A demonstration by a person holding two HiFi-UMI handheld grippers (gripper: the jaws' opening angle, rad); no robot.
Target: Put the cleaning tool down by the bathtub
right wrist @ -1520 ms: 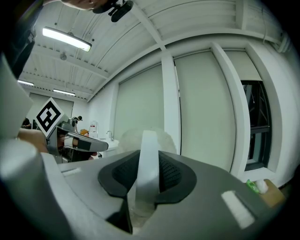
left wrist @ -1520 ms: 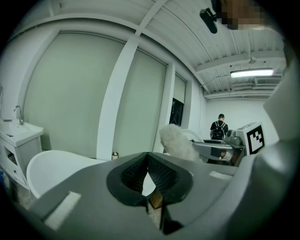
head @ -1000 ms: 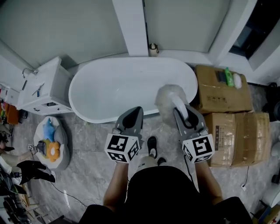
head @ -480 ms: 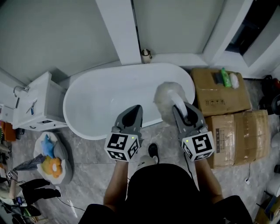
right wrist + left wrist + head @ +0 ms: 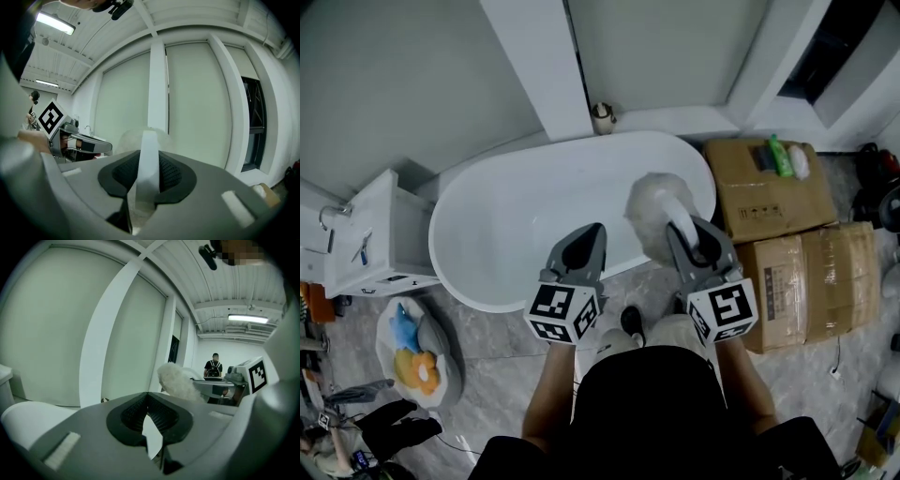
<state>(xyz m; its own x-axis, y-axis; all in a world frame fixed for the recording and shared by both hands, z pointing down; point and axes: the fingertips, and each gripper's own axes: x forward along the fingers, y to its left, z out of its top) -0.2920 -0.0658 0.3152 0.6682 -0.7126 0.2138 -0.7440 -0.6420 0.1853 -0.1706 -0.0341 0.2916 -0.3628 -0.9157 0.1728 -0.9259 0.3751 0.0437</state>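
**White fluffy cleaning tool (image 5: 659, 208) up over the tub rim, not yet set down**

Pinched by its flat white handle in the right claw (image 5: 691, 236), pads clamped on both faces, fluffy head poking out over the bathtub (image 5: 516, 234) at its 4 o'clock end. Beside it at 9 o'clock, left claw (image 5: 581, 246) pressed together on nothing. Judged as the carry before the set-down. To do it well: bring the head back off the rim toward 6 o'clock, over the bare grey floor (image 5: 487, 323) beside the tub wall, clear of the shoe (image 5: 627, 321) and of the cardboard boxes (image 5: 769, 192) at 3 o'clock. Lower until the fluffy head bears on the floor, and only then spread the pads. Keep the left claw out of the way.
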